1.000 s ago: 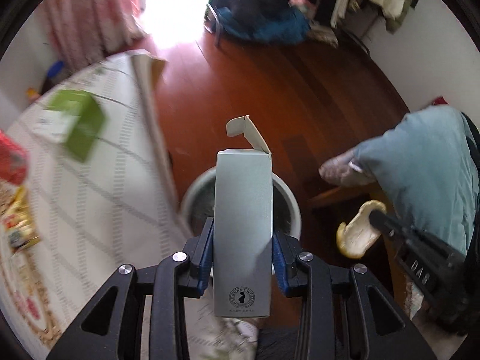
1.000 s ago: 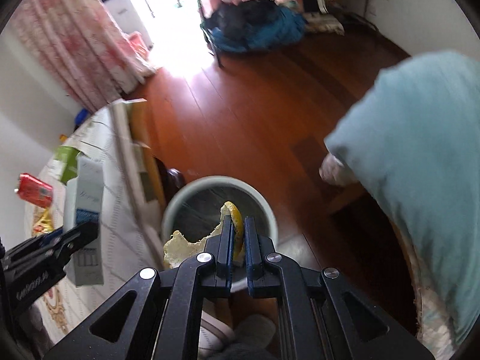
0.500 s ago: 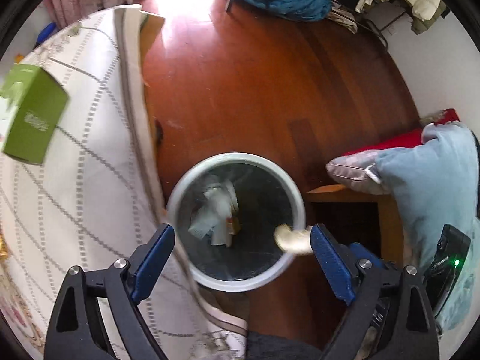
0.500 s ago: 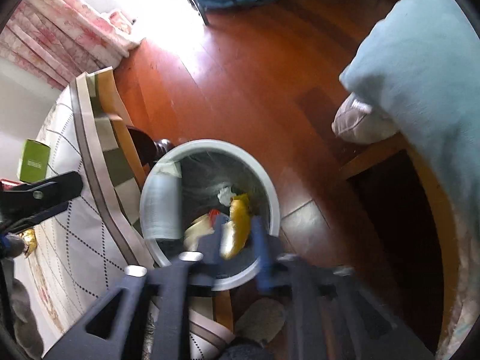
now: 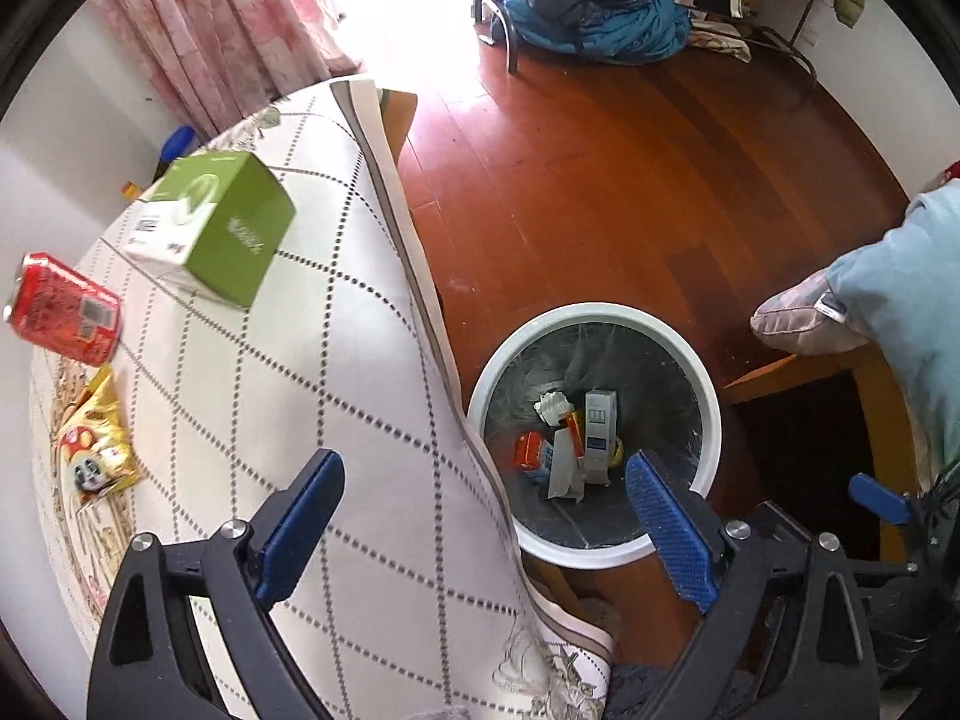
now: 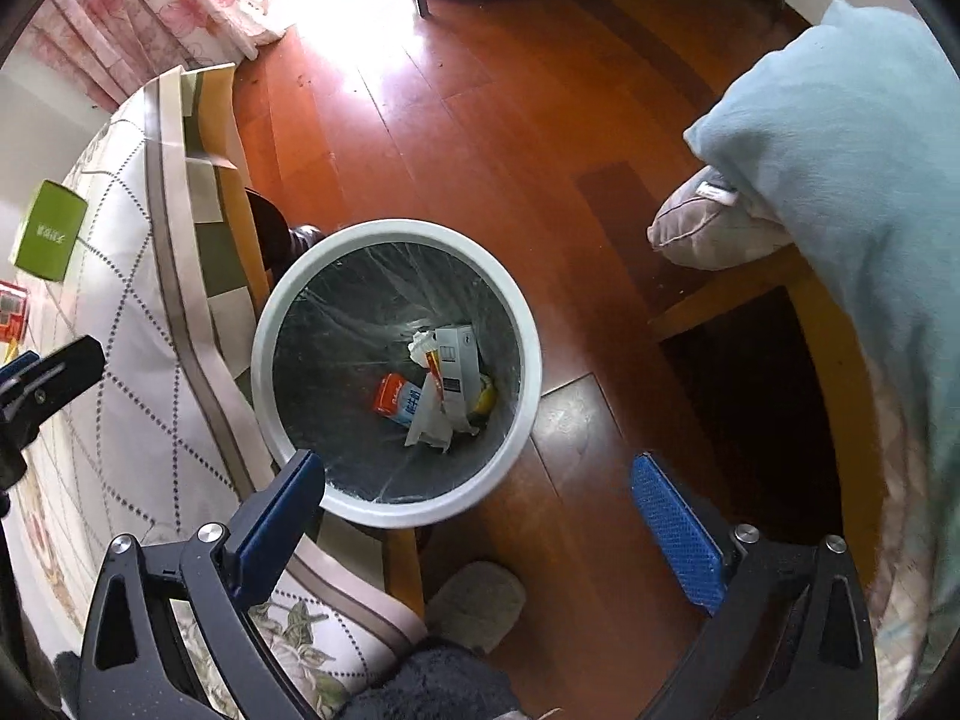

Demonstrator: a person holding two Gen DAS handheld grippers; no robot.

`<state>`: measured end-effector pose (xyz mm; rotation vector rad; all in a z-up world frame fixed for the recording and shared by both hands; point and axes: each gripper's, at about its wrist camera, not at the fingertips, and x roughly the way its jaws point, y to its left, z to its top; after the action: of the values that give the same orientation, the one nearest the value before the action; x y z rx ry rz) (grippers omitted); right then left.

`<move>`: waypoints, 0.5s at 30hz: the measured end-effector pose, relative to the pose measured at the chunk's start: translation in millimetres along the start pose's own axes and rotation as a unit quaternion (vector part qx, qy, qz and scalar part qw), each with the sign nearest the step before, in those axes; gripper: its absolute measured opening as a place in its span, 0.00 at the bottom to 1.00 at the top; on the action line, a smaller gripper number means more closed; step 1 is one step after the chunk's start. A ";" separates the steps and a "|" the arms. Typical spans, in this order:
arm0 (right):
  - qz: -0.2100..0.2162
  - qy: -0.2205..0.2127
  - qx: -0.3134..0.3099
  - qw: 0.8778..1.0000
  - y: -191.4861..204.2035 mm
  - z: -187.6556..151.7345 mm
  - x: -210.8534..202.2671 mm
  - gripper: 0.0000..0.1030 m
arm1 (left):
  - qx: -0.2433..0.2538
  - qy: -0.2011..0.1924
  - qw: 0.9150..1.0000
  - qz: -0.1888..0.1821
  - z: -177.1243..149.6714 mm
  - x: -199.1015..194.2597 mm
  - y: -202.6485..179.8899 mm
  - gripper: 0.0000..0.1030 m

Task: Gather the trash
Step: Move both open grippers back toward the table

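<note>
Bin: round white plastic waste bin with a dark liner [image 6: 528, 360], below and ahead of both finger pairs.
Inside: grey-white carton [image 6: 459, 354], orange-and-white packet [image 6: 396, 399], crumpled paper, something yellow, perhaps peel.
Left gripper [image 5: 483, 531]: jaws opening, nothing between.
Right gripper [image 6: 477, 516]: jaws opening, empty.
Left to collect: green cardboard box [image 5: 222, 228], red drink can [image 5: 63, 309], gold snack wrapper [image 5: 96, 447] on the tablecloth, left of the left fingers.

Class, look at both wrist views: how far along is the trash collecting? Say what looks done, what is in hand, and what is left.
Done: a carton, peel and wrappers lie in the bin. In hand: nothing; the left gripper and right gripper have empty jaws that are opening. Left: the green box, red can and gold snack bag on the table.
</note>
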<state>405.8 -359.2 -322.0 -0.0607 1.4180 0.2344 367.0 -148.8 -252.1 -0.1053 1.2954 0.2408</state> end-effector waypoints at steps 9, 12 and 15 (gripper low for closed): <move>-0.007 -0.035 -0.008 0.999 7.9 -19.3 -57.1 1.00 | -0.014 -0.036 0.999 -0.003 -23.2 -46.0 7.3 0.93; -0.002 -0.048 -0.008 0.999 10.9 -27.5 -78.5 1.00 | -0.020 -0.052 0.998 -0.006 -30.7 -65.3 13.2 0.93; 0.002 -0.068 -0.010 0.998 16.0 -36.9 -104.3 1.00 | -0.027 -0.066 0.997 -0.010 -38.2 -83.5 20.3 0.93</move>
<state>352.8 -363.3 -223.6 -0.0567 1.2808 0.2523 305.4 -147.1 -181.1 -0.1459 1.1553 0.2622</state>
